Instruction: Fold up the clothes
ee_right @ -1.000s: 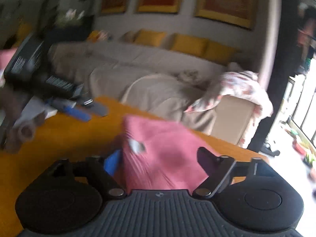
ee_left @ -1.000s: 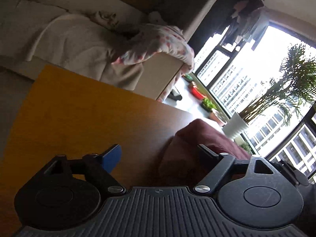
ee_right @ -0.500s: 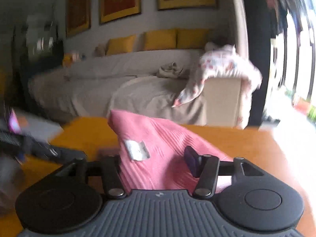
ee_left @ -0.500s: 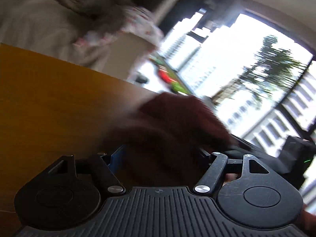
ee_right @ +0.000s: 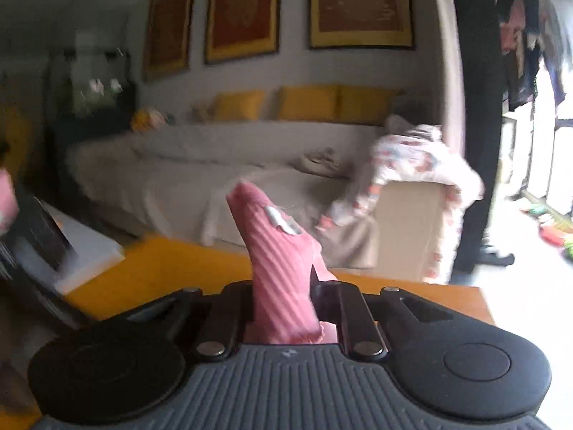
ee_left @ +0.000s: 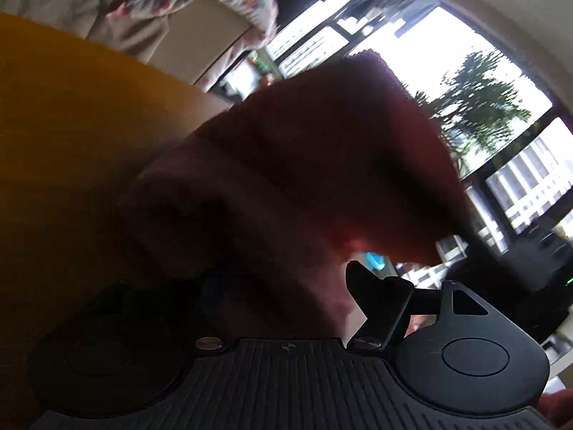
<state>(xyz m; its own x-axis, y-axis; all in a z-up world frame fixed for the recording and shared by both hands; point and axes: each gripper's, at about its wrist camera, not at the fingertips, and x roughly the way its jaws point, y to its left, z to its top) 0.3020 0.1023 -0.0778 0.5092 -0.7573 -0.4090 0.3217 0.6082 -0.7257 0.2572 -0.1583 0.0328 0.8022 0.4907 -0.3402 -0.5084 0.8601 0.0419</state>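
R gripper [ee_right: 283, 301] is clamped tight on the pink ribbed garment [ee_right: 277, 251]: both fingers press its bunched cloth from 9 and 3 o'clock, and the fabric stands up out of the grip toward 12, lifted off the yellow table [ee_right: 172, 268]. A small white label [ee_right: 283, 223] is sewn near the top of that fold.

L gripper [ee_left: 286, 286] has the same garment [ee_left: 304, 165] (dark maroon here, backlit by the window [ee_left: 465, 64]) draped thick over its front. Its finger [ee_left: 379, 295] at 3 o'clock shows clear, set wide from the shadowed one at 9; cloth fills the gap, but can't tell if the grip bites on it. The garment mass rises toward 12-1 o'clock above the table [ee_left: 71, 114].

Bkgd: grey sofa [ee_right: 222, 165] at 12 o'clock w/ 3 framed pictures [ee_right: 361, 3] above, floral cloth [ee_right: 419, 165] over its arm at 2.
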